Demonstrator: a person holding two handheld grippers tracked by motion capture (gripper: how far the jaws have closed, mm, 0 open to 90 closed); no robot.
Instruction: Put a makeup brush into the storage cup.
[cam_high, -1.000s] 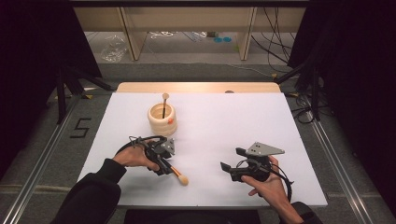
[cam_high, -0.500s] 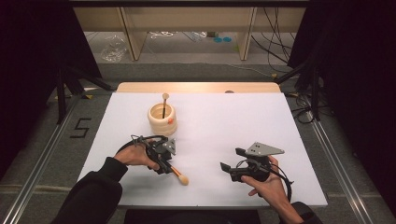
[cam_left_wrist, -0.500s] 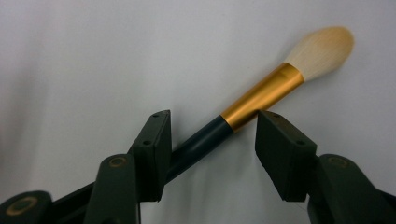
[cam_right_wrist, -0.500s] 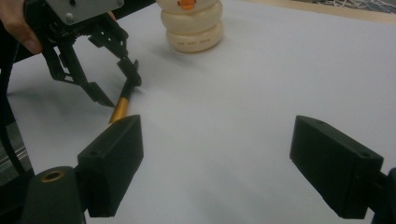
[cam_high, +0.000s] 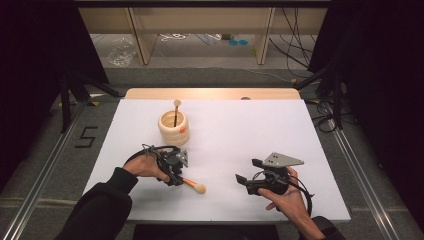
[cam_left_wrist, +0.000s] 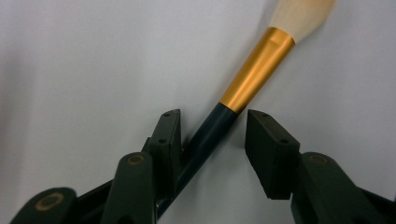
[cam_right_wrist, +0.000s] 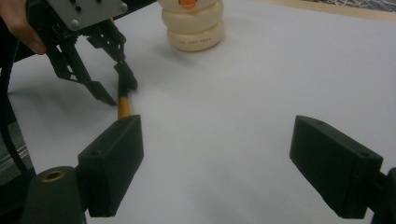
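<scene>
1. While my left tongs (cam_left_wrist: 212, 135) have just been closing around the brush (cam_left_wrist: 243, 93) on the worktop (cam_high: 240, 130), one pad touches its dark handle and the other stands apart, so nothing is pinched yet.
2. I close until both pads press the handle just behind the gold ferrule, keeping clear of the bristles.
3. I lift straight up so the brush doesn't roll.
4. My right tongs (cam_right_wrist: 233, 168) wait spread and empty, well apart.
5. I judge the cup (cam_high: 174, 128), far side, is where it goes, next to the brush already standing there.
</scene>
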